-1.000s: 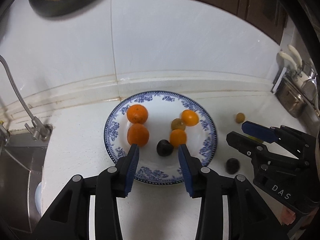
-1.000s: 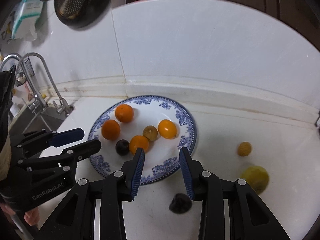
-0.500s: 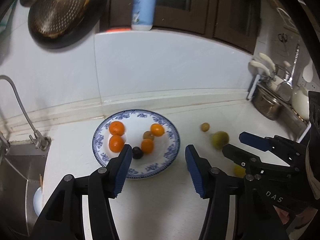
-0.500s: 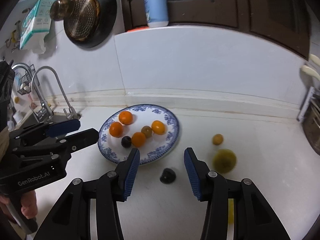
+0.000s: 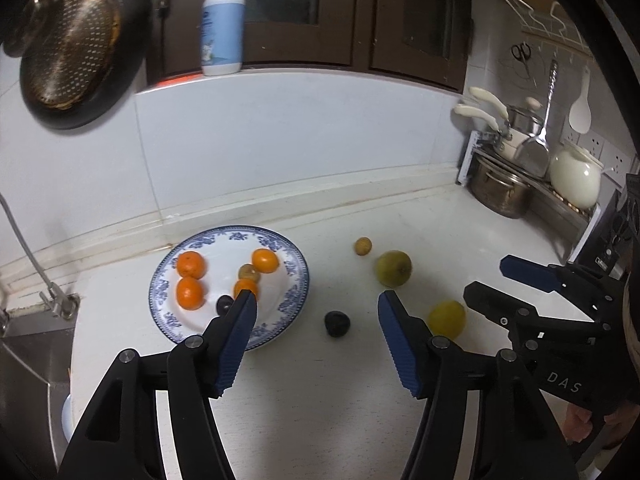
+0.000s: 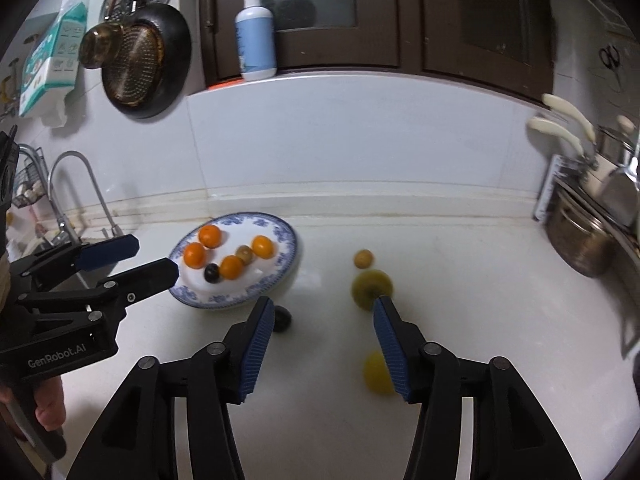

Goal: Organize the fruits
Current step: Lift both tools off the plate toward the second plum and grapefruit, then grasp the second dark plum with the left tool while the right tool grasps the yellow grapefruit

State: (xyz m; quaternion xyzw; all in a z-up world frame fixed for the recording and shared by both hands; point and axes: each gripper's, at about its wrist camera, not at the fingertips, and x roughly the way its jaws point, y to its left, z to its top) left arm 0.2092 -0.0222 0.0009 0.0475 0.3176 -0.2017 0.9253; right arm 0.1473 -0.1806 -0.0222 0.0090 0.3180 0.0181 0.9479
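Observation:
A blue-and-white plate (image 5: 294, 300) (image 6: 286, 268) on the white counter holds several oranges, a small brown fruit and a dark fruit (image 5: 224, 304). Loose on the counter to its right lie a dark fruit (image 5: 337, 323) (image 6: 282, 318), a small brown fruit (image 5: 363, 246) (image 6: 363, 259), a green fruit (image 5: 393, 268) (image 6: 370, 289) and a yellow fruit (image 5: 447, 319) (image 6: 376, 372). My left gripper (image 5: 316, 308) is open and empty, raised above the counter. My right gripper (image 6: 324, 312) is open and empty, also raised; it also shows in the left wrist view (image 5: 490, 280).
A sink and tap (image 6: 76, 196) lie left of the plate. A steel pot (image 5: 500, 194) and utensil rack stand at the right. A pan (image 5: 76, 48) hangs on the wall, a soap bottle (image 5: 223, 24) stands on the ledge.
Both grippers have pulled back and up from the plate and opened wider. More of the counter and the loose fruits have come into view.

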